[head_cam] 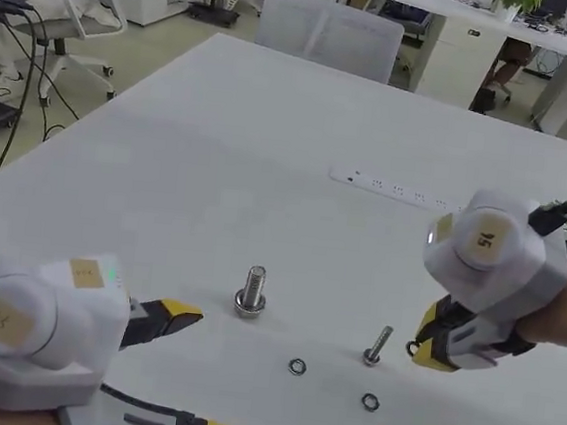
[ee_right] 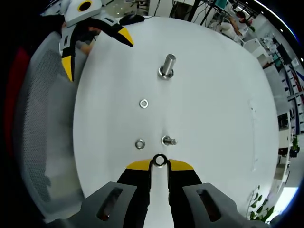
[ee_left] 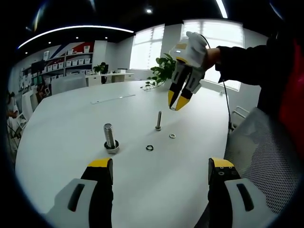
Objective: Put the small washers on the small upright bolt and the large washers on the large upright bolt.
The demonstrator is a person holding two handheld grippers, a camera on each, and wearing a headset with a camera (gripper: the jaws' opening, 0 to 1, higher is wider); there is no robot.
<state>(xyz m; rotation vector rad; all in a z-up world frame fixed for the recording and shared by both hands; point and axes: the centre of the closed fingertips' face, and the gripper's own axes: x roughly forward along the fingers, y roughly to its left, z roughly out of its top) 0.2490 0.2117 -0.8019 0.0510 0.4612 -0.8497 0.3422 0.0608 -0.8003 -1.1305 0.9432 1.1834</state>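
Table (head_cam: 220,146): white, matt, smooth. Large bolt (head_cam: 252,292) + small bolt (head_cam: 377,345): bare metal, shiny, threaded shanks. Loose washers (head_cam: 297,367) (head_cam: 370,402), plus washer (ee_right: 160,160) in jaws of your right gripper (ee_right: 160,165): same glossy metal. That one & your left gripper (ee_left: 160,164): matt white plastic bodies, jaws black w/ yellow tips, smooth. Chair (ee_right: 47,118): grey mesh cloth.

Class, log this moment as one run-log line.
left gripper: open | right gripper: shut on held washer, beside small bolt | loose washers: on table | large bolt: upright
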